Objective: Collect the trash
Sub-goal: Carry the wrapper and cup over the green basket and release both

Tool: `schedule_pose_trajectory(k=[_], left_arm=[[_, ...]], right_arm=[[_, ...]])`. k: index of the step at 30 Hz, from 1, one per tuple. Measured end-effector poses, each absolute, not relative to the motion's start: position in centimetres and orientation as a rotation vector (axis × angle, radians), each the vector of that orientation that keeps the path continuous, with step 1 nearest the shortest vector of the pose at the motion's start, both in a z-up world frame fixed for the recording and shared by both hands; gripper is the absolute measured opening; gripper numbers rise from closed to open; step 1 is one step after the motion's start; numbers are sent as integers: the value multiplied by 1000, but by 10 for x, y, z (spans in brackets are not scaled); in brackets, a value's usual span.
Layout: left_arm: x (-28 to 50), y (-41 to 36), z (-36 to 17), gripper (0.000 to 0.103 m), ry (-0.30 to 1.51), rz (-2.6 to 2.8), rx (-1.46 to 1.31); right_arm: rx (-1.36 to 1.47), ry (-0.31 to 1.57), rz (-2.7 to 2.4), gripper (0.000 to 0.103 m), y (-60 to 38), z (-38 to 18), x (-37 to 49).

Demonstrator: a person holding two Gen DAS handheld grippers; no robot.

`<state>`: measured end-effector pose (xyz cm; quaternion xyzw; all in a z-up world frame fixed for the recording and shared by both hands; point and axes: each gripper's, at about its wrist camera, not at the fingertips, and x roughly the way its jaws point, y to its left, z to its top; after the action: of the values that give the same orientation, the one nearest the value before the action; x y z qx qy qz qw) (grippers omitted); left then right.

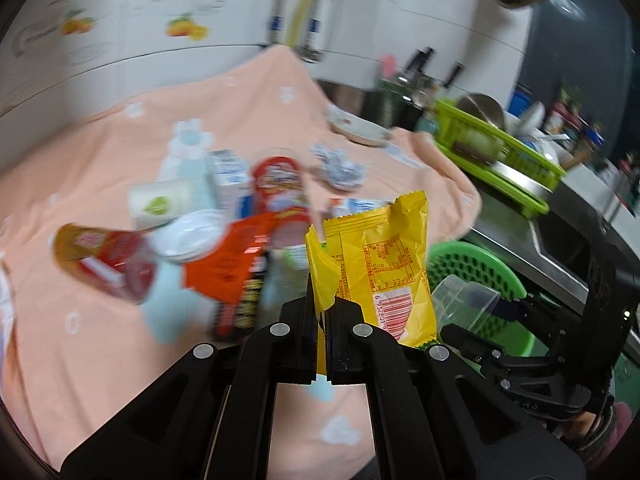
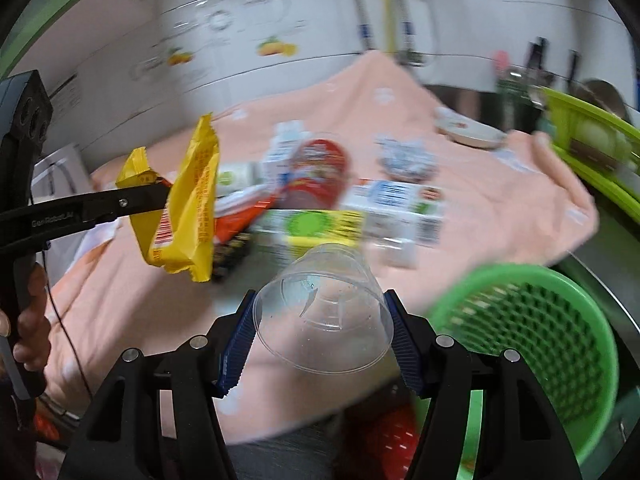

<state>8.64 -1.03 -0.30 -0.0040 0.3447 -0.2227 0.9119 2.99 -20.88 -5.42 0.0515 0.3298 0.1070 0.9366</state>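
Surface: kitchen counter under a peach cloth (image 1: 100,168), washer behind, sink w/ green dish rack (image 1: 496,152) to the right. Both views motion-blurred.
Bin: green basket (image 2: 532,320) just off the cloth's right edge, rim facing up, looks near empty.
L tongs: left gripper (image 1: 322,320) clamped on yellow wrapper (image 1: 376,264), held in air above the cloth. Grip is only on a thin torn flap at one corner, rest hangs free.
R tongs: right gripper (image 2: 320,336) closed on clear plastic cup (image 2: 324,312), cup on its side, pads on opposite walls, near the basket.
Left on cloth: red snack tub (image 1: 276,184), orange wrapper (image 1: 236,264), cartons (image 2: 396,204), crumpled foil (image 1: 340,168), white lid (image 1: 188,232). Task prob early.
Risk 1: flap tears or slips mid-swing, wrapper drops back into the pile.
Risk 2: cup wall thin + slick; too much squeeze buckles it, it pops out.
Risk 3: both arms converge on basket, could clash; wrapper may catch the rim and land outside.
Risk 4: blur = fast motion, bad for release aim.
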Motion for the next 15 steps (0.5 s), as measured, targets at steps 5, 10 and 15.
schedule_pose_trajectory(k=[5,10,15], left_arm=[[89,-60,-9,1,732,-560,32],[88,-110,-19,1,754,-644,82],[89,-143,-31,1,782,-682,123]], right_arm=[[118,695,98,60,-249,-69,13],[153,711,12,60,-287,-82,-1],[176,742,-44,61,-311,-98,-9]])
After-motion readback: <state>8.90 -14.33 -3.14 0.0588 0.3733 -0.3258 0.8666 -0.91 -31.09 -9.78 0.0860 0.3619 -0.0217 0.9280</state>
